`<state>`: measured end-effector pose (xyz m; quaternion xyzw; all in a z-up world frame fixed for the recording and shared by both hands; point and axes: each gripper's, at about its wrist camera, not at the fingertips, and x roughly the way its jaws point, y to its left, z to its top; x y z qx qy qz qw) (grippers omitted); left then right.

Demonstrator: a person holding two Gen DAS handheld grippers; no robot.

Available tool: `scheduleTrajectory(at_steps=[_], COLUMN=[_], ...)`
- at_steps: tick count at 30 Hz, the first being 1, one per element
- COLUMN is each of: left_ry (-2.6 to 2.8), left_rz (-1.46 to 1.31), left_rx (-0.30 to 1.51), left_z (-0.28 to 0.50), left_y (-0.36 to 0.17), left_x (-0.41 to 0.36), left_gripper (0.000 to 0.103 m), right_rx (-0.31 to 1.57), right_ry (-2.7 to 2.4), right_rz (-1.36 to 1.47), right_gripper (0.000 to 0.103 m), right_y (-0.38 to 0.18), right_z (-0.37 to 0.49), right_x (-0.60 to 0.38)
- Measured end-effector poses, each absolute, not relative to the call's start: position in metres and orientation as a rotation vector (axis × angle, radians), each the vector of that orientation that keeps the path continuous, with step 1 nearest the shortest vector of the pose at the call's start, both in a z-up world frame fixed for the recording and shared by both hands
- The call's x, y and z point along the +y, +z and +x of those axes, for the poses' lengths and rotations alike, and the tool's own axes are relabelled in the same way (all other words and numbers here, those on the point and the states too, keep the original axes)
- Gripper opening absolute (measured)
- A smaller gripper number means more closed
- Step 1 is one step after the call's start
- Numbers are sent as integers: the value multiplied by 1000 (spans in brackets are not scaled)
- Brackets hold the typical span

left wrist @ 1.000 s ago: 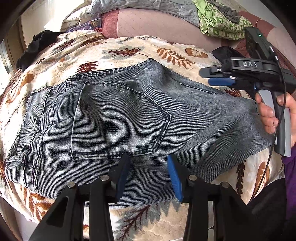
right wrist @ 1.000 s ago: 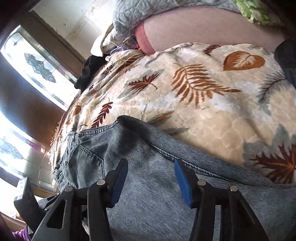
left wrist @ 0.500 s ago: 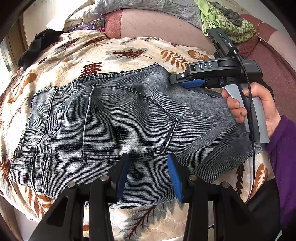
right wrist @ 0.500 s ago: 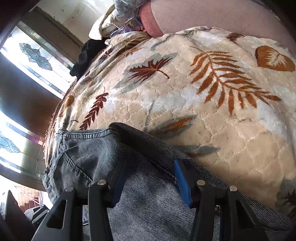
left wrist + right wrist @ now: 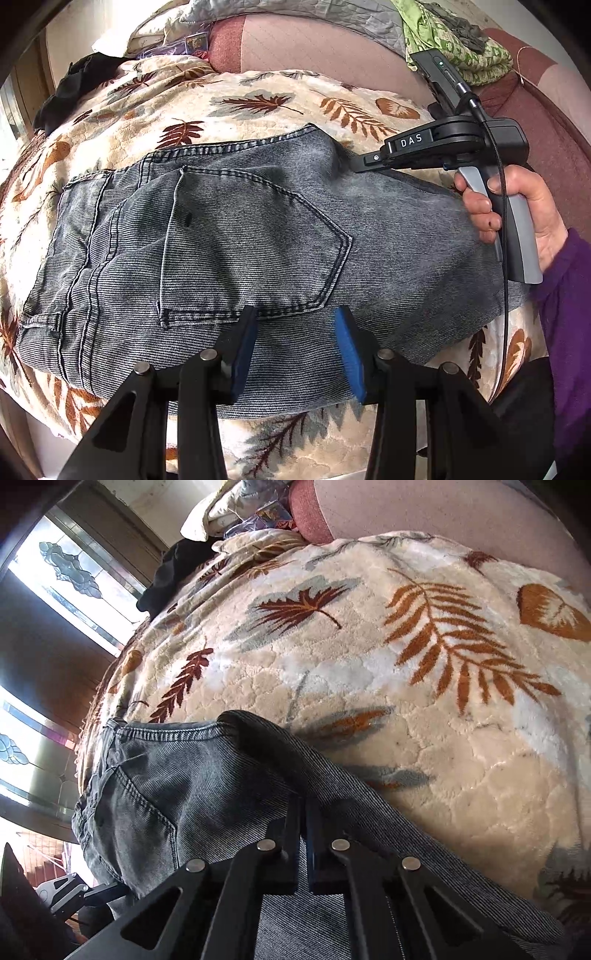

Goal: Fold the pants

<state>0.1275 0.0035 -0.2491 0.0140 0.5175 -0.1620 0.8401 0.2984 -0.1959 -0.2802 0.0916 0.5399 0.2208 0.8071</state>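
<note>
One pair of jeans (image 5: 236, 251) with one back pocket (image 5: 255, 243) showing. One leaf-print blanket (image 5: 369, 672). Two grippers: left (image 5: 295, 350) and right (image 5: 303, 812) (also seen in the left view). One hand (image 5: 517, 210), one purple sleeve (image 5: 569, 314).

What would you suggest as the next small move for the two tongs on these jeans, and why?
Probably close the left tongs on the near edge of the jeans: the right tongs are already shut on the far edge, while the left ones sit open over the denim.
</note>
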Motion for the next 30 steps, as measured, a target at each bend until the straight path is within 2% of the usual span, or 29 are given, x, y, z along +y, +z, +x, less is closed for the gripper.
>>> scheduleTrajectory(at_steps=[6, 12, 15, 19, 26, 30], left_ry=[-314, -278, -267, -255, -275, -279], left_rz=[33, 42, 61, 103, 103, 132], left_rx=[1085, 1103, 1115, 1106, 1056, 1034], left_z=[134, 144, 145, 140, 121, 111], left_y=[-244, -248, -253, -254, -237, -234], left_x=[1, -5, -10, -13, -17, -26], left_gripper=[44, 45, 52, 53, 53, 55], right_rx=[1055, 1041, 1032, 1073, 988, 1059], right_ry=[419, 342, 258, 252, 313, 319], right_rz=[196, 206, 160, 291, 243, 291], right_gripper=[1, 1, 0, 1, 1, 1], right_y=[-261, -269, -277, -285, -221, -228], right_z=[299, 308, 312, 313, 240, 197], right_x=[-197, -202, -204, -227, -265, -306])
